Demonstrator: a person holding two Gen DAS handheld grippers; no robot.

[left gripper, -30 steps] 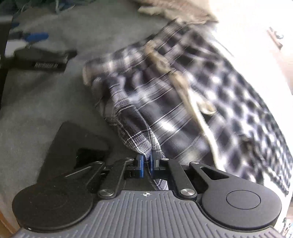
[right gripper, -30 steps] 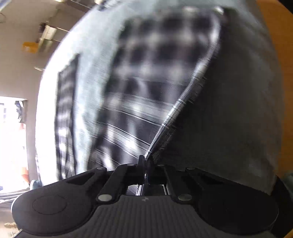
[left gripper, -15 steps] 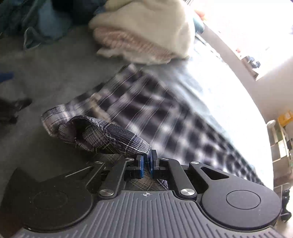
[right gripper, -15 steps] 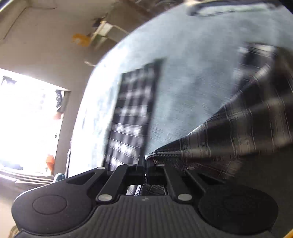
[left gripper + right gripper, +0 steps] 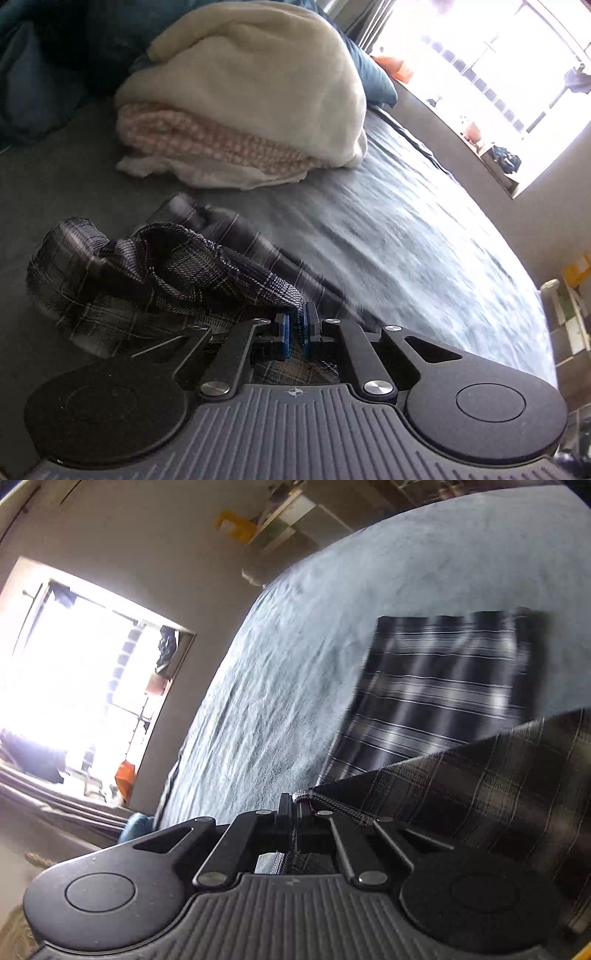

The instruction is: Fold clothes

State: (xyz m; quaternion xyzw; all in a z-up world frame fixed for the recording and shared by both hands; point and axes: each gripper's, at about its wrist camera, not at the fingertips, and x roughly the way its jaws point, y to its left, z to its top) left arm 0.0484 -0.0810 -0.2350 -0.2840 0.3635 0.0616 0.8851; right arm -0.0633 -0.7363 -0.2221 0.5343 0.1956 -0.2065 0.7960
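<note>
A dark plaid garment [image 5: 155, 280] hangs bunched over the grey-blue bed sheet [image 5: 388, 236]. My left gripper [image 5: 294, 328] is shut on a corner of it, the cloth pinched between the blue pads. In the right wrist view, my right gripper [image 5: 295, 810] is shut on another edge of the plaid garment [image 5: 480, 782], which stretches off to the right. Beyond it, more of the same plaid cloth [image 5: 443, 686] lies flat on the sheet [image 5: 295, 672].
A pile of folded cream and pink blankets [image 5: 251, 99] sits at the head of the bed, with dark blue bedding [image 5: 44, 74] behind. A bright window [image 5: 498, 62] and wall run along the bed's far side. Shelves [image 5: 291, 517] stand past the bed's end.
Both grippers have swung across the bed with the plaid garment lifted; the left view now faces the blanket pile, and the right view has rolled toward the window.
</note>
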